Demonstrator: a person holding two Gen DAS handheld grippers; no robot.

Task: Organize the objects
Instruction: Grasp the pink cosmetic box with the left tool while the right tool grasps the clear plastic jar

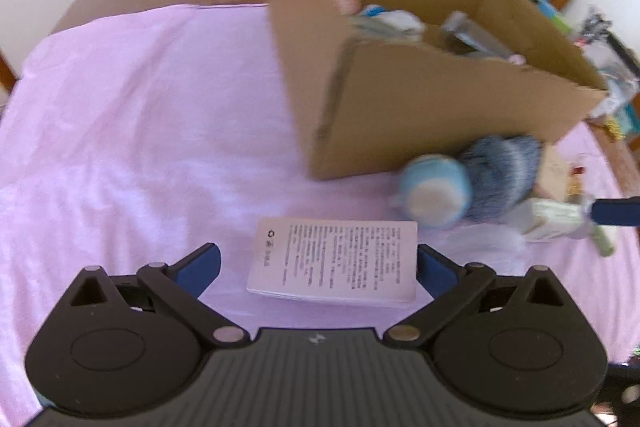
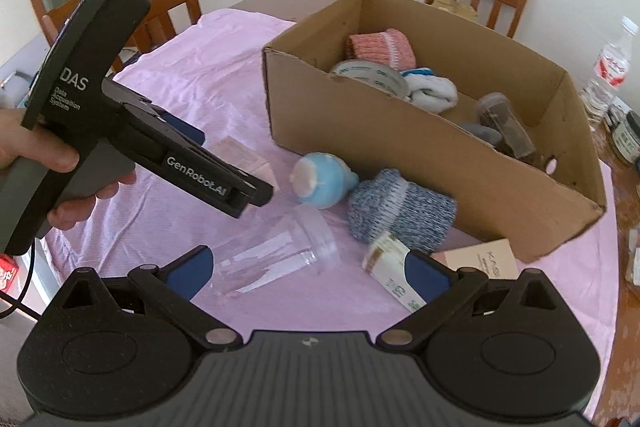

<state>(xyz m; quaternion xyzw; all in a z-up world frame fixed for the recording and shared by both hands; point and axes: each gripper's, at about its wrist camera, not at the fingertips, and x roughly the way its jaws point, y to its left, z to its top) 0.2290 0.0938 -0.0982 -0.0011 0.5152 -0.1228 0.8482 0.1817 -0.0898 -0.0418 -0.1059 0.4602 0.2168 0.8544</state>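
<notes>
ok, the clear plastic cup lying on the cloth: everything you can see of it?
The clear plastic cup lies on its side on the pink cloth, apart from the cardboard box. It looks like thin, see-through plastic with glare streaks, empty as far as shows. One wider end points toward the blue-white knit roll, the other toward the right gripper, whose open fingers frame it without touching. Nothing rests on it. In the left wrist view it is only a faint blur.

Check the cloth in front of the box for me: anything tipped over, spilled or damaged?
The clear plastic cup lies on its side on the pink cloth, just ahead of the right gripper; it looks empty, with no spill visible. The blue sock roll and other loose items lie by the cardboard box. No damage visible.
</notes>
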